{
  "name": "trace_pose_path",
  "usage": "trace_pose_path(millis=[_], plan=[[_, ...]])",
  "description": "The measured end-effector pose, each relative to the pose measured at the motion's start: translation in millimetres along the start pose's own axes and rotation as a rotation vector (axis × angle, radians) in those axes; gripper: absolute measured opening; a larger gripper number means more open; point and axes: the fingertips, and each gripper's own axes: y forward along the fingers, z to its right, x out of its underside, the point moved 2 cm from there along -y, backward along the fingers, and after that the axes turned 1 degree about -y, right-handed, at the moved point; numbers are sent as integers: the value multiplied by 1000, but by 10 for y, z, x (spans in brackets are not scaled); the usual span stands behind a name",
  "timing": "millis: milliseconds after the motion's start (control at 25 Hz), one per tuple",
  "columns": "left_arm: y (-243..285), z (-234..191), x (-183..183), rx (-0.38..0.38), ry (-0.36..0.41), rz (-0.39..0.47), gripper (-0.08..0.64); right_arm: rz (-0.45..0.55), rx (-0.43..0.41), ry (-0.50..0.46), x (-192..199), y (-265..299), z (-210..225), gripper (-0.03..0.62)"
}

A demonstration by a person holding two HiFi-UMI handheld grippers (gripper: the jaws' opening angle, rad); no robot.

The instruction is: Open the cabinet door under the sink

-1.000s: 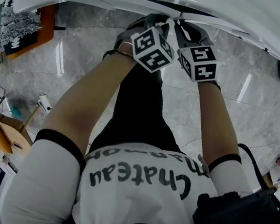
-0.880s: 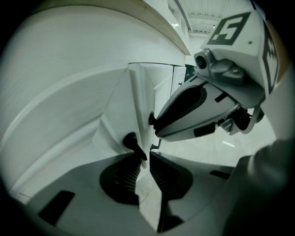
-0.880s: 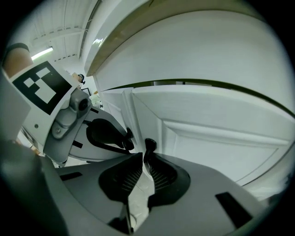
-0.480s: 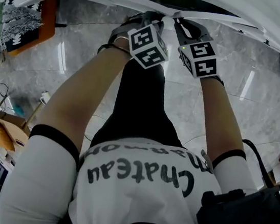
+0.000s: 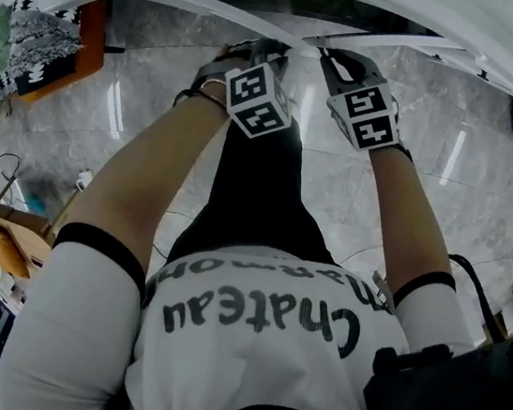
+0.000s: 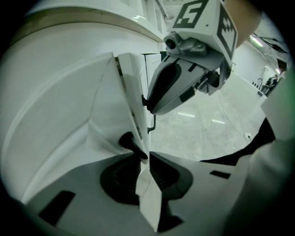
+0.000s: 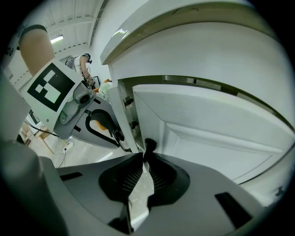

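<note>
The left gripper (image 6: 144,168) and right gripper (image 7: 144,173) each clench a door edge at twelve o'clock, beside its knob (image 7: 150,145), which looks the best hold on the left door (image 6: 132,90) and right door (image 7: 207,124), likely stiff, light and slick.

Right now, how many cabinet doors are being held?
2. The left door is clamped at its edge by the left hand-held gripper; the right door by the right hand-held gripper. No other door shows.
</note>
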Motion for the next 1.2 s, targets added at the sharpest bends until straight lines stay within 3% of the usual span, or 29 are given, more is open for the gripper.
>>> trace_pose_path(millis=[1200], plan=[[-289, 418, 563, 25, 24, -43, 44, -95, -38, -119, 473, -345, -206, 35]])
